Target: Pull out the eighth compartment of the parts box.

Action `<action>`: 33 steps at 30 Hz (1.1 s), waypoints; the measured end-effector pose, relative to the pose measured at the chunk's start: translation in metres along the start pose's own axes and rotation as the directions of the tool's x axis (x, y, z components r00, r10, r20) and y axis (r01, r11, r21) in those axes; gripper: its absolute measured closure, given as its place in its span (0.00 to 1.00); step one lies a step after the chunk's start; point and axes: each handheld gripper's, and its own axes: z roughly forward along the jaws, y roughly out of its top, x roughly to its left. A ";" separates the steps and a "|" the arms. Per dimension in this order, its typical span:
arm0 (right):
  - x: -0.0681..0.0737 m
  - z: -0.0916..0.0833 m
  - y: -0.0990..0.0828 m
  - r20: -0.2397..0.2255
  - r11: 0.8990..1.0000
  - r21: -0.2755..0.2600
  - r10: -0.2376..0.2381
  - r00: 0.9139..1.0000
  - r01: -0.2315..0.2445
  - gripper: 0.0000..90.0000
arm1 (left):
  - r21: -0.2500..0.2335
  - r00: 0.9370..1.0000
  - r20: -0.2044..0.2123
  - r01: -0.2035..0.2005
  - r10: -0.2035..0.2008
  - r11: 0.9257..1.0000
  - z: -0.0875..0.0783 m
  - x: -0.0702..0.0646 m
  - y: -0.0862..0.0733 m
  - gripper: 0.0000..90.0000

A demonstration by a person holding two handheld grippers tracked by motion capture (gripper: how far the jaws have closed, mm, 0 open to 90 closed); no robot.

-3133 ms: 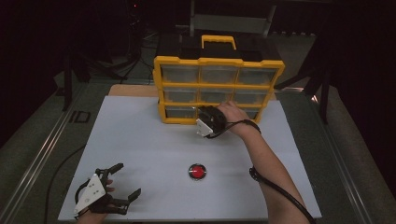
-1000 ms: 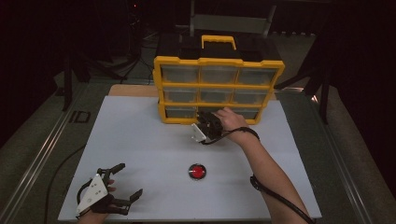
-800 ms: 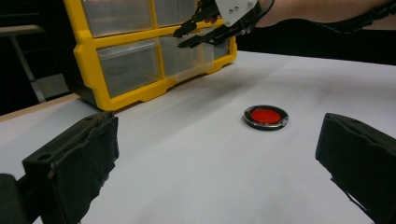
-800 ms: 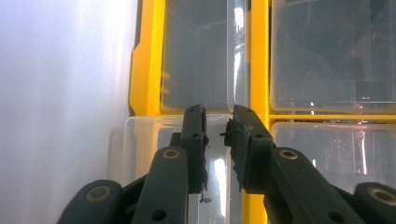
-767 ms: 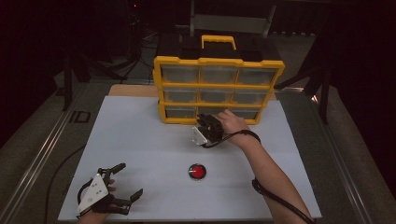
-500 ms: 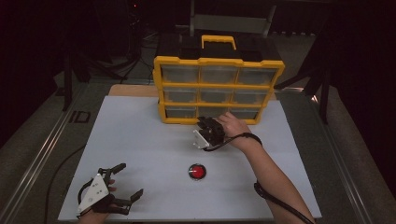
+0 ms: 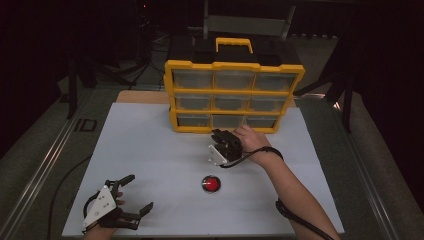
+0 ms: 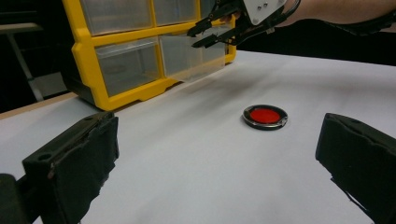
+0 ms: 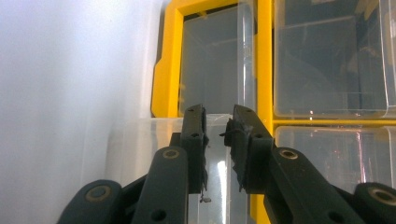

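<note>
The clear drawer (image 8: 194, 58) in the bottom row of the yellow organizer (image 7: 232, 95) is pinched by the right gripper (image 7: 222, 145) and now drawn partly out (opening underway); the left gripper (image 7: 127, 200) is held agape.

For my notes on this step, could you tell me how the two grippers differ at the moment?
The right gripper is up at the yellow organiser, jaws nearly closed on the front of its pulled-out clear drawer. The left gripper rests at the board's near corner, jaws wide apart around nothing. Both are black, hand-held, with a pale plate on top.
</note>
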 end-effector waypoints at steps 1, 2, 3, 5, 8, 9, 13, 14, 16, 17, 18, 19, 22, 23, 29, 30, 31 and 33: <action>0.000 -0.001 0.000 -0.002 1.000 -0.001 -0.002 1.000 0.002 0.84 | 0.000 1.000 0.001 0.000 0.000 1.000 0.000 0.000 0.000 0.00; 0.000 -0.002 0.000 -0.002 1.000 -0.002 -0.002 1.000 0.002 0.84 | 0.000 1.000 0.000 -0.001 0.001 1.000 0.000 0.000 0.000 0.00; 0.000 -0.003 0.000 -0.004 1.000 -0.005 -0.003 1.000 0.003 0.84 | 0.000 1.000 0.000 -0.001 0.001 1.000 0.000 0.000 0.000 0.00; 0.002 -0.005 0.000 -0.004 1.000 -0.005 -0.002 1.000 0.002 0.84 | 0.001 1.000 0.000 -0.003 0.003 1.000 0.000 0.000 0.000 0.00; 0.003 -0.009 0.001 0.008 1.000 -0.016 -0.007 1.000 0.007 0.84 | 0.002 1.000 0.000 -0.002 0.002 1.000 0.000 0.000 0.000 0.00; 0.003 -0.010 0.002 0.010 1.000 -0.012 -0.011 1.000 0.012 0.84 | 0.001 1.000 0.000 -0.001 0.001 1.000 0.000 0.000 0.000 0.00; 0.004 -0.012 0.003 0.013 1.000 -0.017 -0.012 1.000 0.013 0.84 | 0.001 1.000 0.000 -0.002 0.002 1.000 0.000 0.000 0.000 0.00; 0.005 -0.012 0.003 0.009 1.000 -0.017 -0.012 1.000 0.012 0.84 | 0.003 1.000 0.000 -0.004 0.004 1.000 0.000 0.000 0.000 0.00; 0.007 -0.012 0.003 0.007 1.000 -0.015 -0.019 1.000 0.020 0.84 | 0.002 1.000 0.000 -0.004 0.004 1.000 0.000 0.000 0.000 0.00; 0.008 -0.013 0.003 0.004 1.000 -0.018 -0.013 1.000 0.013 0.84 | 0.002 1.000 0.001 -0.004 0.004 1.000 0.000 0.000 0.000 0.00; 0.009 -0.013 0.004 0.003 1.000 -0.019 -0.021 1.000 0.021 0.84 | 0.002 1.000 0.001 -0.005 0.005 1.000 0.000 -0.001 0.000 0.00; 0.010 -0.013 0.004 0.004 1.000 -0.019 -0.020 1.000 0.021 0.84 | 0.003 1.000 0.001 -0.005 0.005 1.000 0.000 -0.001 0.000 0.00; 0.012 -0.014 0.003 0.006 1.000 -0.024 -0.015 1.000 0.016 0.84 | 0.006 1.000 0.002 -0.008 0.008 1.000 0.000 -0.001 0.000 0.00; 0.012 -0.015 0.003 0.006 1.000 -0.024 -0.015 1.000 0.015 0.84 | 0.005 1.000 0.001 -0.007 0.007 1.000 0.000 -0.001 0.000 0.00; 0.013 -0.015 0.001 0.008 0.999 -0.037 -0.027 1.000 0.027 0.84 | 0.009 1.000 0.004 -0.007 0.007 1.000 0.000 -0.001 0.000 0.00; 0.012 -0.014 0.001 0.006 0.999 -0.040 -0.024 1.000 0.024 0.84 | 0.009 1.000 0.003 -0.008 0.008 1.000 0.000 -0.001 0.000 0.00; 0.012 -0.014 0.001 0.007 0.999 -0.039 -0.028 1.000 0.029 0.84 | 0.007 1.000 0.002 -0.007 0.007 1.000 0.000 -0.001 0.000 0.00; 0.012 -0.014 0.001 0.006 0.999 -0.043 -0.032 0.999 0.033 0.84 | 0.007 1.000 0.002 -0.006 0.006 1.000 0.000 -0.001 0.000 0.00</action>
